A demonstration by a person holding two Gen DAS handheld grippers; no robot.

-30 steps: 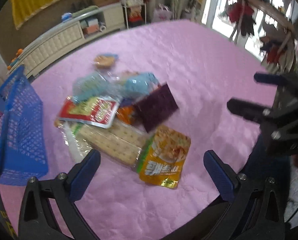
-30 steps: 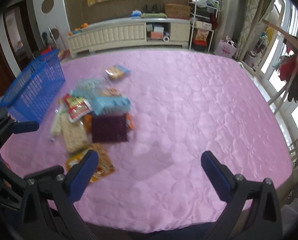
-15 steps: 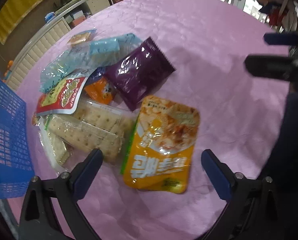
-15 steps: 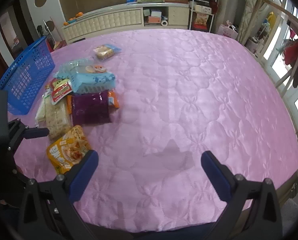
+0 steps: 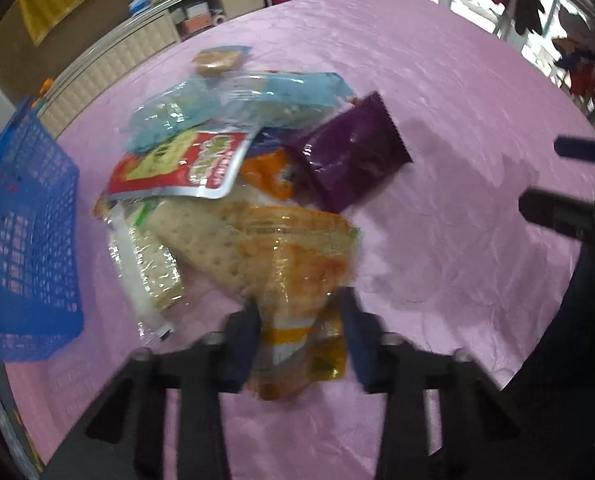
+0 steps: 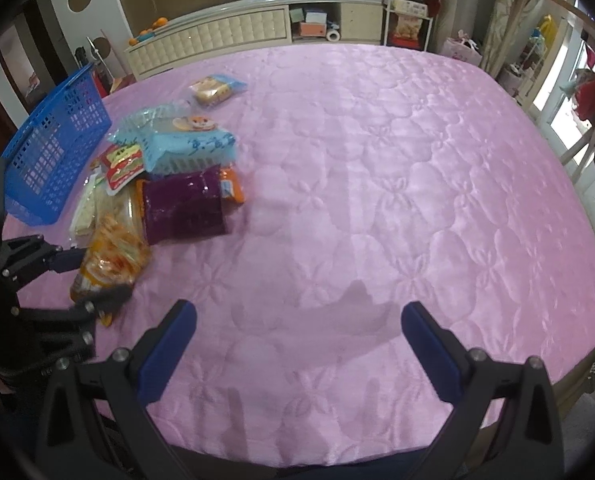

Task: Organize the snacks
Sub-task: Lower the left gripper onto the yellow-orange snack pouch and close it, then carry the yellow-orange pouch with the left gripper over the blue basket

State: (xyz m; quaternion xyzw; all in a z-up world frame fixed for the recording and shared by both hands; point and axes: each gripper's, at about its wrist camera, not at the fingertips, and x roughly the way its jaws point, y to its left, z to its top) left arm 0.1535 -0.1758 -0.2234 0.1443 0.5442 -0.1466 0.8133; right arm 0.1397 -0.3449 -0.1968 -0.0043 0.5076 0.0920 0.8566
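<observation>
two blue pads of the left gripper (image 5: 299, 344) are closing in on the yellow snack pouch (image 5: 301, 280), which sits crumpled between them at the near edge of the snack pile. the right gripper (image 6: 297, 344) hovers with jaws spread wide over bare pink bedspread (image 6: 397, 200), nothing between them. beyond the pouch lie cracker packs (image 5: 201, 236), a purple packet (image 5: 349, 160) and a red-and-yellow packet (image 5: 177, 164); the blue basket (image 5: 21, 232) stands just left of the pile.

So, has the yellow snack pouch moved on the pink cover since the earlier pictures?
Yes. The yellow snack pouch lay flat; now it is crumpled between the closing left gripper, its far end raised towards the cracker packs.
</observation>
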